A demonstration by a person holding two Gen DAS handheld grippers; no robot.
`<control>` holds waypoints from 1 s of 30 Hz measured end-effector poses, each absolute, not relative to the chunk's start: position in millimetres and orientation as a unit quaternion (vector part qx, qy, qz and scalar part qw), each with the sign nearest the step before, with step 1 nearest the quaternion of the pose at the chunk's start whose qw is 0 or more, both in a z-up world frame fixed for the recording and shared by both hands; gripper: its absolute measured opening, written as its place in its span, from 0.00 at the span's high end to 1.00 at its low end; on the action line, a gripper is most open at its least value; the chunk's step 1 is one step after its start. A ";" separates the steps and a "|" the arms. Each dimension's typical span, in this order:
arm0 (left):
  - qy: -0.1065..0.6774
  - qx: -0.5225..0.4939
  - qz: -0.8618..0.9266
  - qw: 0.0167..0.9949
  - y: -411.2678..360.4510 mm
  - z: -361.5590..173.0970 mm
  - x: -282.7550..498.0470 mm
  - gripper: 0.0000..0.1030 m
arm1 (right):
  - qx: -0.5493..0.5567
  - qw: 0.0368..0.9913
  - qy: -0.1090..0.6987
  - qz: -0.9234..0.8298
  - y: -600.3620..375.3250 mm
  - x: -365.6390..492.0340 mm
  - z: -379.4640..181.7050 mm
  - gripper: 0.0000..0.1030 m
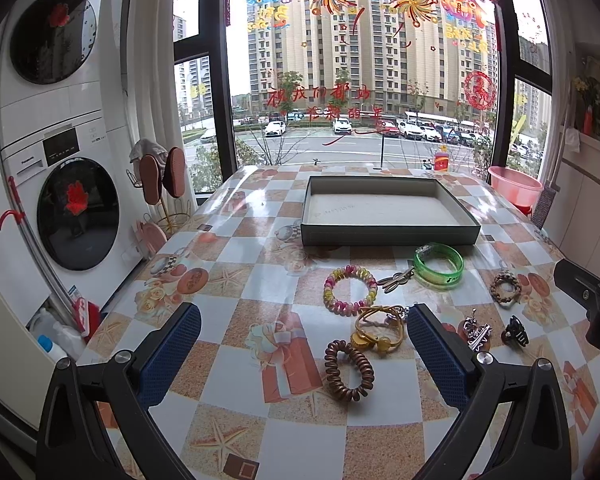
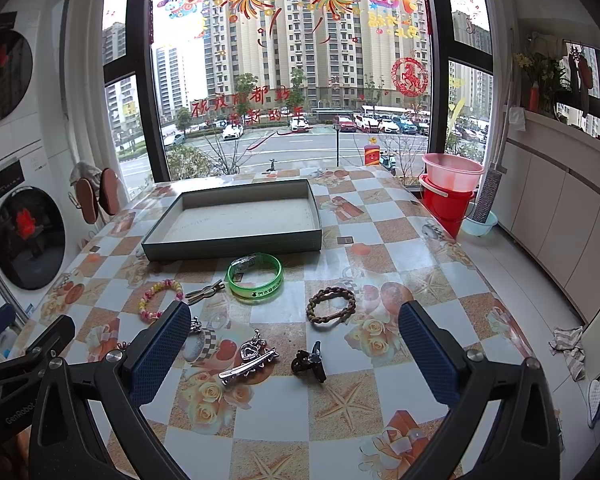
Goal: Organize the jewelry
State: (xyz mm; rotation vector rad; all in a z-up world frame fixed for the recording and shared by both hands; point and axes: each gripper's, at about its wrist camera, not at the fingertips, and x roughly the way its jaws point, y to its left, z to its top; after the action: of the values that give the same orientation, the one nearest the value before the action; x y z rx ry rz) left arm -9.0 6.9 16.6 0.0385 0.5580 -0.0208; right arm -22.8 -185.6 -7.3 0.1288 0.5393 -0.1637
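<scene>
An empty grey-green tray (image 1: pixel 388 234) (image 2: pixel 236 244) stands at the table's far middle. In front of it lie a green bangle (image 1: pixel 438 266) (image 2: pixel 254 277), a pink-yellow beaded bracelet (image 1: pixel 350 289) (image 2: pixel 159 298), a brown coil hair tie (image 1: pixel 349 370), a gold bracelet (image 1: pixel 376 330), a braided brown bracelet (image 1: pixel 505 288) (image 2: pixel 331 305), a silver hair clip (image 2: pixel 249 362) and a black claw clip (image 1: pixel 514 333) (image 2: pixel 310 361). My left gripper (image 1: pixel 304 346) is open above the coil tie. My right gripper (image 2: pixel 296 350) is open above the clips.
The table (image 1: pixel 240 288) has a glossy checkered cloth. Stacked washer and dryer (image 1: pixel 60 184) stand at left. Pink and red basins (image 2: pixel 450 188) stand off the table's far right corner. White cabinets (image 2: pixel 560 220) run along the right. A window is behind.
</scene>
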 end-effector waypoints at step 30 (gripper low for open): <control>0.278 0.022 -0.014 0.960 0.8 15.2 -9.2 0.00 | 0.064 0.958 0.266 -0.079 -185.8 -23.2 -8.1 0.00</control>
State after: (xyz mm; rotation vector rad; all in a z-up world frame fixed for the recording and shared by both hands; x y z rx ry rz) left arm -9.2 0.8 15.2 0.0456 0.5627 -0.0279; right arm -23.2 -185.8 -8.1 0.1300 0.5402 -0.1611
